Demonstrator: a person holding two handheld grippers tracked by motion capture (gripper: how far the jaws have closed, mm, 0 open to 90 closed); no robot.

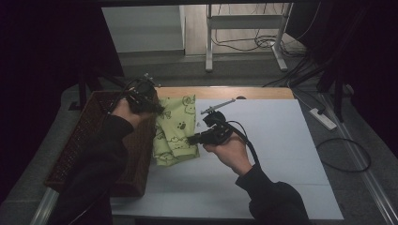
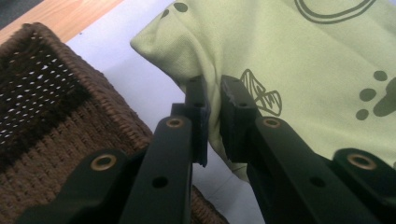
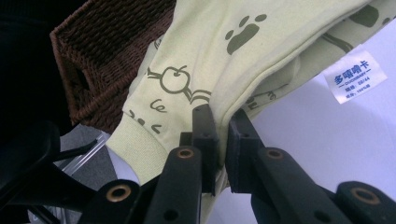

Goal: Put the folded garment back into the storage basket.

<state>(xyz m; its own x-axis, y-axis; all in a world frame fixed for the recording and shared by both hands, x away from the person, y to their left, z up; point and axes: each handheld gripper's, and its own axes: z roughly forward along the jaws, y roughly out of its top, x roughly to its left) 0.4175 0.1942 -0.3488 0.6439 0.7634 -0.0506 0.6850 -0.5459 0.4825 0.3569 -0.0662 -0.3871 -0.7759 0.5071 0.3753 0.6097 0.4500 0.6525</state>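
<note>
The left gripper (image 2: pixel 214 100) has its two black jaws drawn almost together, with a fold of the pale green cotton garment printed with dark paw marks and cartoon outlines (image 2: pixel 299 51) pinched in the narrow slot between them. The cloth bulges out just above the jaw tips and hangs away to the right in the left gripper view. From above, that gripper (image 1: pixel 157 108) sits at the garment's far left corner, right over the near rim of the dark brown woven wicker basket (image 1: pixel 94 140), and the left hand (image 1: pixel 126 111) is raised with its dark sleeve running back over the basket.

The right gripper (image 3: pixel 223 121) is likewise nearly closed, clamped on a hemmed edge of the same garment (image 3: pixel 210 51); the fabric runs down between the jaws and out below them. A white sewn-in label with blue print (image 3: pixel 355 73) lies on the sheet just beside the cloth. In the high view the right gripper (image 1: pixel 193 139) bites the garment's right edge, its jaws pointing left, while the right hand (image 1: pixel 230 150) holds it from the near side, wrist bent, forearm angling in from the lower right.

The garment (image 1: pixel 176 131) lies crumpled on the white sheet covering the table (image 1: pixel 272 140), its left side touching the basket's wall, stretched between the two grippers.
</note>
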